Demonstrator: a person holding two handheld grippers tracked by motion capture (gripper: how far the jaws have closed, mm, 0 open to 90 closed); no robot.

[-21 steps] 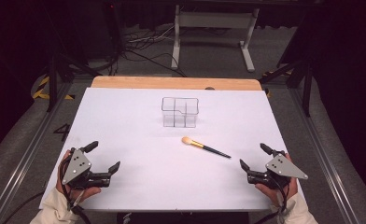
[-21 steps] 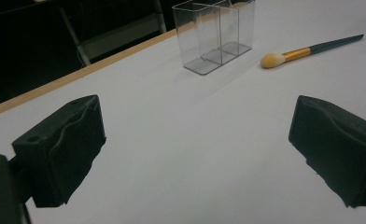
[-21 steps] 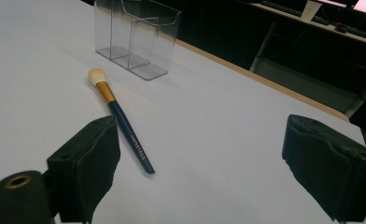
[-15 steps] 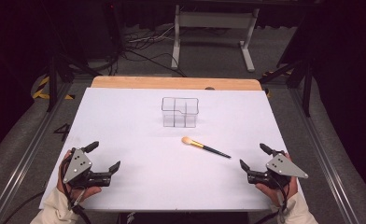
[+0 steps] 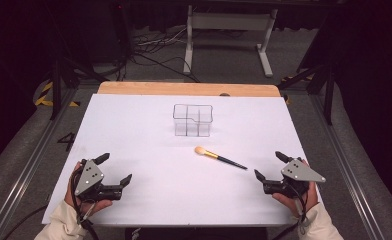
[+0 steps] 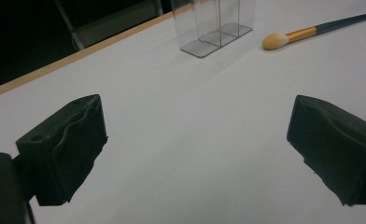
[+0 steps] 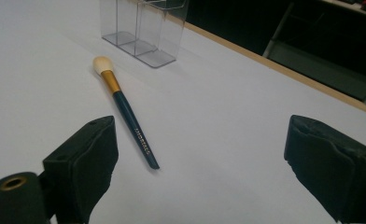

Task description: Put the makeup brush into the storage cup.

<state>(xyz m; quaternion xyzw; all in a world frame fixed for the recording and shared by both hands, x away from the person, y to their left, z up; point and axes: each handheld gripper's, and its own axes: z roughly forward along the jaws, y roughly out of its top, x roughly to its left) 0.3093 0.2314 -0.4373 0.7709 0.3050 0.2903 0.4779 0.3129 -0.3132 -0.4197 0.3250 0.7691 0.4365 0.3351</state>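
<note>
Both claws, left gripper [image 5: 115,170] and right gripper [image 5: 270,165], wide apart, holding nothing; brush [image 5: 220,158] lying near clear box [image 5: 192,120].

I count one makeup brush [image 5: 219,157] and one clear plastic organizer [image 5: 192,120] on my white worktop [image 5: 134,130], plus two grippers, left [image 5: 115,170] and right [image 5: 267,165].

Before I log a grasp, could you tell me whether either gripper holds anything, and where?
Nothing is held: the left gripper and right gripper are open, away from the brush.
</note>
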